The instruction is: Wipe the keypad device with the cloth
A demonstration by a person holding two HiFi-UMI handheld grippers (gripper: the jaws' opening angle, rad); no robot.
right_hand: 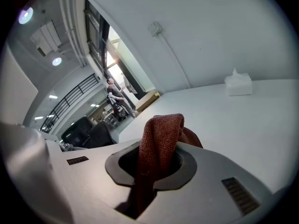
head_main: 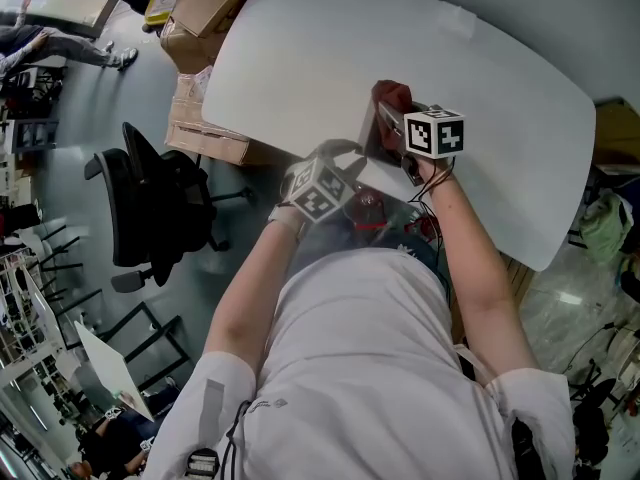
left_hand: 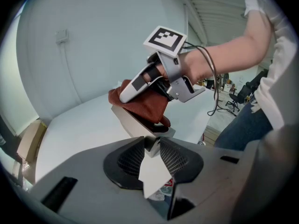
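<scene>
Left gripper view looks along the left gripper point(left_hand: 153, 148), whose jaws are clamped on the near end of the keypad device point(left_hand: 133, 120), a grey slab held tilted above the white table point(left_hand: 84, 125). Its far end is covered: the rust-red cloth point(left_hand: 149, 104) lies bunched over it, with a fold hanging down onto the top face, so no keys can be seen. The right gripper point(left_hand: 125, 94) sits directly over that cloth. In the right gripper view its jaws are closed on the fabric, which rises between them in a thick fold and blocks much of the view ahead.

Beyond that fold a white tissue box point(right_hand: 238, 84) stands alone on the far part of the table, near the wall. A small wall box point(right_hand: 155, 28) sits higher up, with a cable running down from it.

From the head view, both grippers work at the near edge of the table, and the hands and marker cubes hide most of the device. A black office chair point(head_main: 160, 203) stands on the floor to the left, with cardboard boxes point(head_main: 205, 118) stacked against the table's left side.
</scene>
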